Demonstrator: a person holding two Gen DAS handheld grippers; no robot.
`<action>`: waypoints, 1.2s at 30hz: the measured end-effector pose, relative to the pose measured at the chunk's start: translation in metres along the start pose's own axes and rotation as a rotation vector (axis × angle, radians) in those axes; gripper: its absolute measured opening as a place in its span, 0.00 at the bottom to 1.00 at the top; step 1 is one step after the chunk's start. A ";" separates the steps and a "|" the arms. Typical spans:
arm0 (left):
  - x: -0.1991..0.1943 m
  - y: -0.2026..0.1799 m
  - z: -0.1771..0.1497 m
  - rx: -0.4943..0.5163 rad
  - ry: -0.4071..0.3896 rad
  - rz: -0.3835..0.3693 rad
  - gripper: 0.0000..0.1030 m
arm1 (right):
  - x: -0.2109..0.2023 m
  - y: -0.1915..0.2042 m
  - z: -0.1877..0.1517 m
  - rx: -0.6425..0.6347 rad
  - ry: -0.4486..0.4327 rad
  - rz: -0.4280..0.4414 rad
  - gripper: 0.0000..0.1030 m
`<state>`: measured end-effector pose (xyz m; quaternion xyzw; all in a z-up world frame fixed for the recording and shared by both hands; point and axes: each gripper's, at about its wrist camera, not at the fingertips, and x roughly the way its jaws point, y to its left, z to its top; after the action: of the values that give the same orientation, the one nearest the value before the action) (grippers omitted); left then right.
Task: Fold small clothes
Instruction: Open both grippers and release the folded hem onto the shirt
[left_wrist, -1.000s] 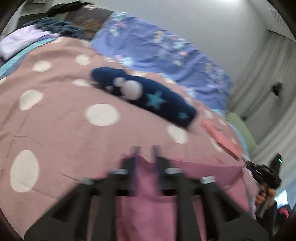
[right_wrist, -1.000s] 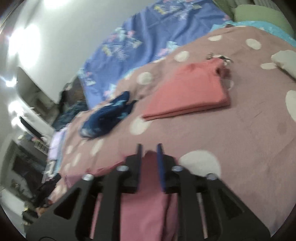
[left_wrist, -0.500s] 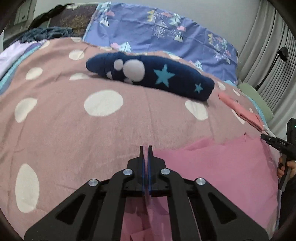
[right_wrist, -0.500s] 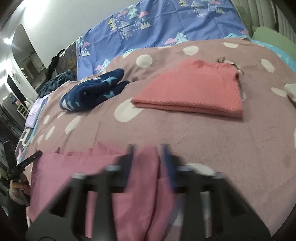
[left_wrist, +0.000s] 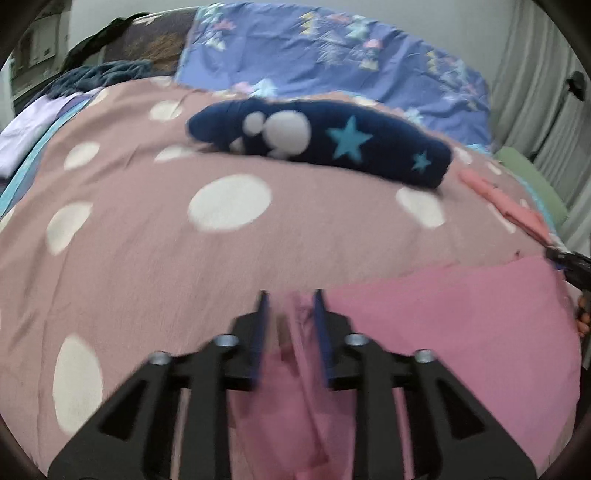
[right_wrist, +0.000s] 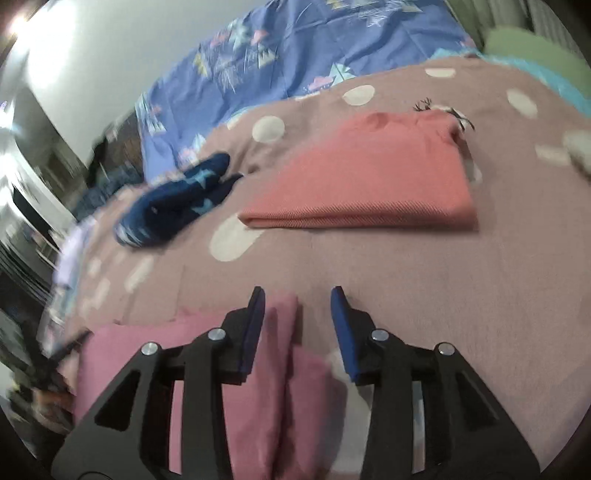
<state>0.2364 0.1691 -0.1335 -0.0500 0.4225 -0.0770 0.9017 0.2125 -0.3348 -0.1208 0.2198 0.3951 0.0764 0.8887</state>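
Observation:
A pink garment (left_wrist: 461, 317) lies spread flat on the dotted bedspread; it also shows in the right wrist view (right_wrist: 266, 387). My left gripper (left_wrist: 290, 299) is open, its jaws apart over a bunched fold at the garment's left corner. My right gripper (right_wrist: 297, 295) is open over the garment's right corner, with a pink fold between the jaws, nearer the left finger. The right gripper's tip shows at the far right edge of the left wrist view (left_wrist: 569, 262).
A folded coral garment (right_wrist: 369, 184) lies ahead of my right gripper. A folded navy garment with stars (left_wrist: 321, 140) lies ahead of my left gripper, also in the right wrist view (right_wrist: 173, 206). A blue patterned sheet (left_wrist: 332, 55) is at the back.
Both grippers have opened and let go of the pink garment's corners. The garment, lifted one second ago, now lies flat on the bed.

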 end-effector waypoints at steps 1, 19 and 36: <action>-0.012 -0.004 -0.003 0.004 -0.033 0.019 0.33 | -0.007 -0.004 -0.002 0.004 -0.008 0.007 0.38; -0.095 -0.344 -0.168 0.755 0.105 -0.437 0.68 | -0.035 -0.039 -0.028 0.016 0.016 0.239 0.49; -0.086 -0.409 -0.200 0.885 0.033 -0.176 0.68 | -0.038 -0.042 -0.028 0.009 0.105 0.287 0.49</action>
<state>-0.0115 -0.2220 -0.1323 0.3056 0.3575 -0.3275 0.8194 0.1650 -0.3751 -0.1306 0.2738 0.4059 0.2121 0.8457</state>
